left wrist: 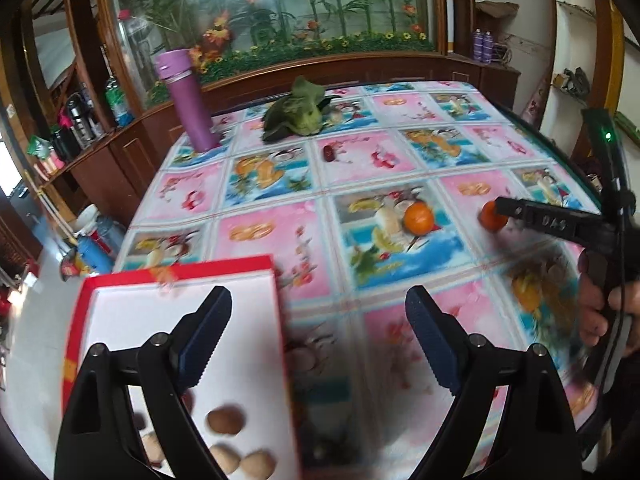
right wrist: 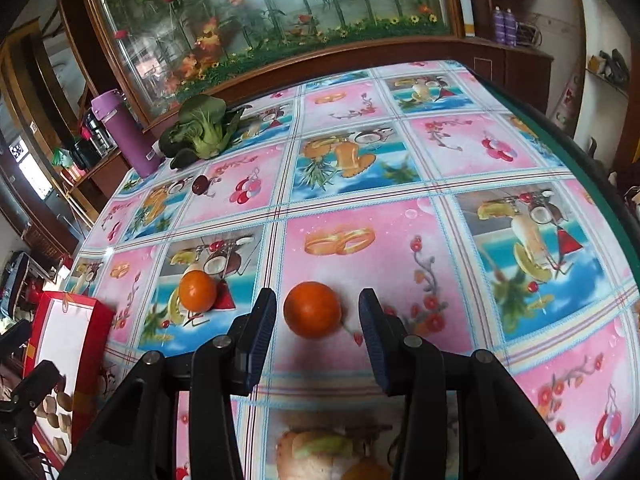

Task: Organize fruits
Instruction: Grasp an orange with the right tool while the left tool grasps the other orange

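purple flask upright, far corner | leafy greens just beside | patterned tablecloth

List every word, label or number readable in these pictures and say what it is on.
"DAS": raised letters on the right hand-held gripper, on its black finger, seen from the left wrist.
Purple flask: small white label, too small to read.
Purple spray cans on the cabinet: print too small to read.
Nothing else legible.

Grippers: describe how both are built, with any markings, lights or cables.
Both are black plastic with round metal pivot pins and dark blue ribbed finger pads. The right gripper, seen from the left wrist view, bears raised lettering, a green light and a thin black cable.
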A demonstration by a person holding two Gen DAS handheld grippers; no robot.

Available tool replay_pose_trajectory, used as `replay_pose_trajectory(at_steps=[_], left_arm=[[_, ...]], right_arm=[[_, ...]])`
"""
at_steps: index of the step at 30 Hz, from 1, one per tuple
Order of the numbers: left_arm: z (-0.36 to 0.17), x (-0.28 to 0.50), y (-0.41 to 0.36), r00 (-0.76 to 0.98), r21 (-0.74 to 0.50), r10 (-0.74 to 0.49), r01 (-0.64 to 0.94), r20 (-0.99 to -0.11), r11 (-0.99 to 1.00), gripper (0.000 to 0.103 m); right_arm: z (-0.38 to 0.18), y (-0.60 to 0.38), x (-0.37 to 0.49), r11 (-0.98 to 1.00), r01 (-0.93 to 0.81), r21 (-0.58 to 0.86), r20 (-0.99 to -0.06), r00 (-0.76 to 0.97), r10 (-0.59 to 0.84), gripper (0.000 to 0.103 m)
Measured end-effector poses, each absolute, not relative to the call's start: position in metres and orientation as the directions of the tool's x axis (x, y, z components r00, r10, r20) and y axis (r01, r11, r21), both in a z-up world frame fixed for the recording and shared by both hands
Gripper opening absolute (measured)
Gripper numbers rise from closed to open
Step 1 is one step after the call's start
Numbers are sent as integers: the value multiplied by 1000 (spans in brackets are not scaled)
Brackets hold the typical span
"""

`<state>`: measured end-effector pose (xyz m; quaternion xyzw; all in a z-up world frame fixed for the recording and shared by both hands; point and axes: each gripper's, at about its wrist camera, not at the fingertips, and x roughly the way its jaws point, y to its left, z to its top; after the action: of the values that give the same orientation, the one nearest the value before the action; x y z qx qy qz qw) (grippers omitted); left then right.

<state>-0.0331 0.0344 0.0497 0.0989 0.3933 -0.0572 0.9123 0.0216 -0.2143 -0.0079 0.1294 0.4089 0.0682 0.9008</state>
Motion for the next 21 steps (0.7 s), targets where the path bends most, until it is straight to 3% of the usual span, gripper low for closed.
replay_pose_trajectory(at_steps=[6, 9, 12, 19, 21], left_arm=[[40, 2, 8, 669, 110, -70, 223, -740, 968, 89], [31, 20, -5, 647, 84, -99, 246, -756, 966, 89], [23, 35, -18, 634, 80, -113, 267, -765, 960, 89], [4, 64, -46, 608, 110, -94, 290, -788, 951, 89], [0, 68, -50, 597, 106, -99, 299, -796, 948, 79]], right_arm=[[-26, -215, 33, 942, -45, 333, -735, 614, 289, 42], [-26, -210, 31, 944, -91, 318, -733, 607, 306, 34], [-26, -209, 30, 947, -97, 305, -734, 610, 299, 34], [-28, -242, 36, 912, 25, 409, -741, 593, 315, 34], [-28, -246, 35, 905, 37, 423, -740, 591, 321, 34]])
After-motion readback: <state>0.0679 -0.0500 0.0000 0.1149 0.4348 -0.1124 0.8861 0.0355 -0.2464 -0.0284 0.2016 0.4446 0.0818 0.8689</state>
